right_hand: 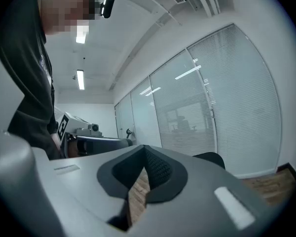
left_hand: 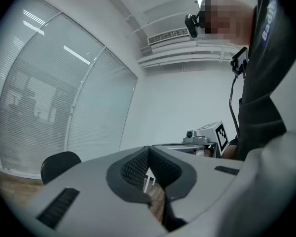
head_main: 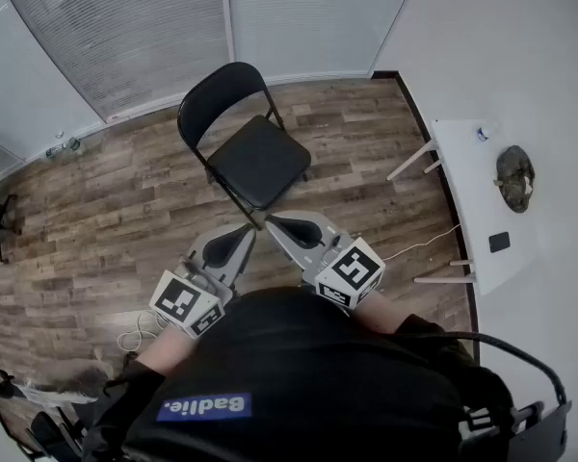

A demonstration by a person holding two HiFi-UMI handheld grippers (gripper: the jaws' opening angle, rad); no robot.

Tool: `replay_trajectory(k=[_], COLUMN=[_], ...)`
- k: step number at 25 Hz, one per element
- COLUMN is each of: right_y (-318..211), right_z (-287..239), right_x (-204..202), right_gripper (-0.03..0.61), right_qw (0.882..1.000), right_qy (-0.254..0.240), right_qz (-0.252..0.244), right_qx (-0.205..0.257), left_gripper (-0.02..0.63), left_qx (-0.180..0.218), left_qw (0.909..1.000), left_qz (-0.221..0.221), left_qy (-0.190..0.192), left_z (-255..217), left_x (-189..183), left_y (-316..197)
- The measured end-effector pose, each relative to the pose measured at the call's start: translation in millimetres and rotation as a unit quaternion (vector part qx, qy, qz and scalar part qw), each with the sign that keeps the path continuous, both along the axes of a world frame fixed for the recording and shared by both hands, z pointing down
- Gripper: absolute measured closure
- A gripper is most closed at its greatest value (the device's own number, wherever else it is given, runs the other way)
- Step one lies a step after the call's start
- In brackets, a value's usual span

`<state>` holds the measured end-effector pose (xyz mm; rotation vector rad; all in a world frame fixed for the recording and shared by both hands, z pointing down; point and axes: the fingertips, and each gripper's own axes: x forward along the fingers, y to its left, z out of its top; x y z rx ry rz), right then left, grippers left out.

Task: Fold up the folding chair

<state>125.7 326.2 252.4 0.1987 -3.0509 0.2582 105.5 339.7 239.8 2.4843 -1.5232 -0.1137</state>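
Head view. A black folding chair (head_main: pixel 255 157) stands unfolded on the wooden floor (head_main: pixel 125 200), its seat level and its rounded back towards the window blinds (head_main: pixel 125 37). The left gripper (head_main: pixel 241 235) and the right gripper (head_main: pixel 283 223) are held side by side in the lower middle of the frame. Their tips point at the front edge of the seat, near it; neither is seen to touch the chair. Each gripper carries its cube with square markers at the rear, above the person's black top. A white table (head_main: pixel 467 210) stands at the right against the wall, well apart from the chair, and bears a dark rounded object (head_main: pixel 514 177) and a small black item (head_main: pixel 499 242). A pale cable (head_main: pixel 135 331) lies on the floor at the lower left.

Left gripper view. The jaws of the left gripper (left_hand: pixel 148 148) are closed, their ribbed pads (left_hand: pixel 133 169) meeting at the tips, with nothing held between them. The dark back of the chair (left_hand: pixel 59 164) shows low at the left, beside the blinds. The right gripper (left_hand: pixel 207 136) appears behind, at the right.

Right gripper view. The jaws of the right gripper (right_hand: pixel 144 147) are likewise closed and hold nothing; only floor planks show through the slit below the tips. The top of the chair (right_hand: pixel 212 158) rises just right of the jaws. The left gripper (right_hand: pixel 91 136) shows at the left.
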Motion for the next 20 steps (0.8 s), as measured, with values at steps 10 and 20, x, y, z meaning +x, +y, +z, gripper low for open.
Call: replay_trajectory(k=[10,20], right_y=[5,-10], right_z=[2,-5], right_x=[2,23], right_gripper=[0.578,0.577], right_qw=[1.000,1.000], right_qy=[-0.006,-0.026], right_qz=[-0.011,-0.004], right_qx=[-0.006,-0.018], left_gripper=[0.609,0.609], left_qx=[0.000,0.001], left_qw=[1.0000,1.0000], left_qz=[-0.002,-0.008], left_qy=[0.001,-0.005], left_z=[2,-5], left_x=[4,21], left_y=[3,-6])
